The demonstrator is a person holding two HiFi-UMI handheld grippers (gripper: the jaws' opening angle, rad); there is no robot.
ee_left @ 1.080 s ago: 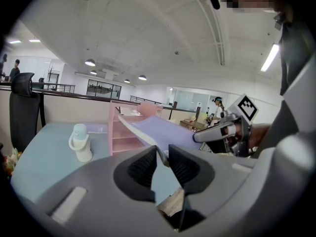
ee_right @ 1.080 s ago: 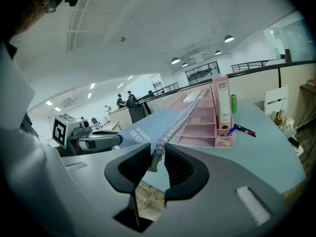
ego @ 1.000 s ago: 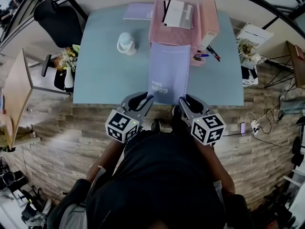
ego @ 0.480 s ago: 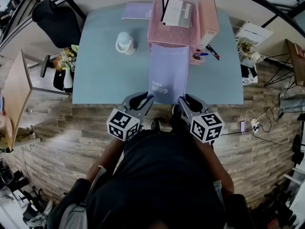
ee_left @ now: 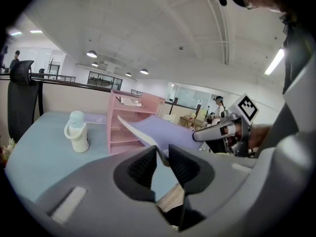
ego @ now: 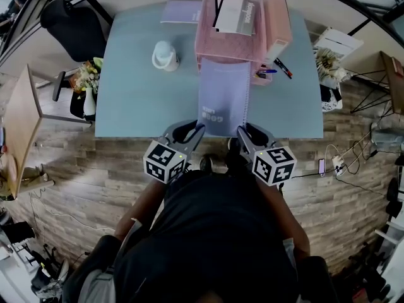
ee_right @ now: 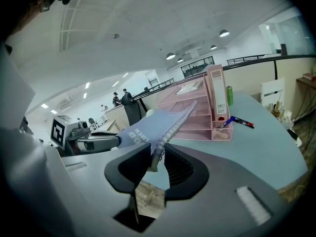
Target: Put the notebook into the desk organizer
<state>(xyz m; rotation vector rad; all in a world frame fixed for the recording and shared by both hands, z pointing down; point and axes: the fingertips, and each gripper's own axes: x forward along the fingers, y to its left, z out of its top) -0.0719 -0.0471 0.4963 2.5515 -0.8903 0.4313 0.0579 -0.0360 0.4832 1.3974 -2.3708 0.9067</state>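
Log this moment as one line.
left gripper: shut on notebook | right gripper: shut on notebook | notebook: far edge at organizer

Held side by side just before the person's torso, the left grey tongs (ego: 198,129) and the right grey tongs (ego: 240,131) each pinch a near corner of the lilac spiral-bound notebook (ego: 223,96).

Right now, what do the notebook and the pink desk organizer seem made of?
The notebook: matte lilac cover, likely card or thin plastic; its spiral binding looks like metal wire. The desk organizer: pink, mesh-like shelves, probably painted metal, possibly plastic.
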